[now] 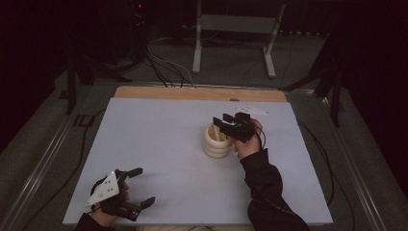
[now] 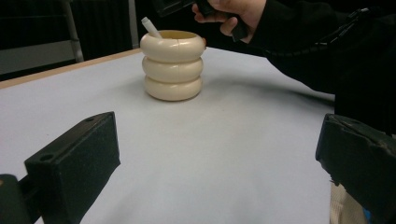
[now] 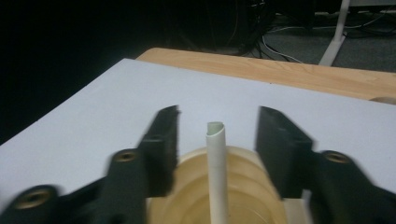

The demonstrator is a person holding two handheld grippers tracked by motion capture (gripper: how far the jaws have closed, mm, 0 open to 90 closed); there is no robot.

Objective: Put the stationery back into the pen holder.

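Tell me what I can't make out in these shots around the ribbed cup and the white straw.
- Lower end of the white straw: hidden inside the cream ribbed cup in the right gripper view and left gripper view.
- Cup's interior, high view: too small and dim to read.
- Right claw: left jaw motion-blurred; jaws stand apart from the straw.
- Left claw: jaw bases cut off by the bottom edge.
- Room beyond the table: too dark.

Both tongs open: left tongs [image 1: 136, 186] low, right tongs [image 1: 225, 122] raised.
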